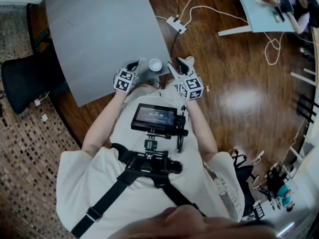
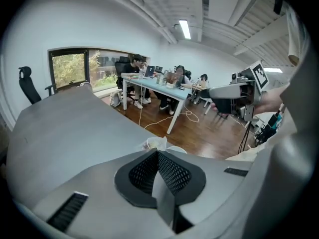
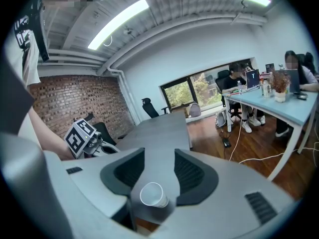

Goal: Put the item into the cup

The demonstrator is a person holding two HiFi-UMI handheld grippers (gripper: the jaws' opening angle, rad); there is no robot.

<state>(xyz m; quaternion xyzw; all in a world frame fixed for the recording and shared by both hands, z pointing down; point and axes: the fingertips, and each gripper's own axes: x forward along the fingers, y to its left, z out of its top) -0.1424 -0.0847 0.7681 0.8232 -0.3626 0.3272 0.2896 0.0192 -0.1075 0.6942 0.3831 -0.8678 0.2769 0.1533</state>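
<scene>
A white paper cup (image 1: 155, 64) stands upright near the front corner of the grey table (image 1: 99, 29). My left gripper (image 1: 135, 68) hangs just left of the cup. In the left gripper view its jaws (image 2: 157, 153) are shut, with a small pale crumpled item (image 2: 154, 143) pinched at their tips and the cup's rim (image 2: 176, 149) just beyond. My right gripper (image 1: 183, 62) is to the right of the cup. The right gripper (image 3: 159, 153) is open, and the cup (image 3: 153, 195) stands low between its fingers with neither pad touching it.
A black office chair (image 1: 25, 86) stands left of the table. On the wooden floor beyond lie a white power strip (image 1: 176, 25) and cables. People sit at a light blue table (image 1: 264, 9) at the far right. A small monitor (image 1: 154, 117) hangs on the person's chest.
</scene>
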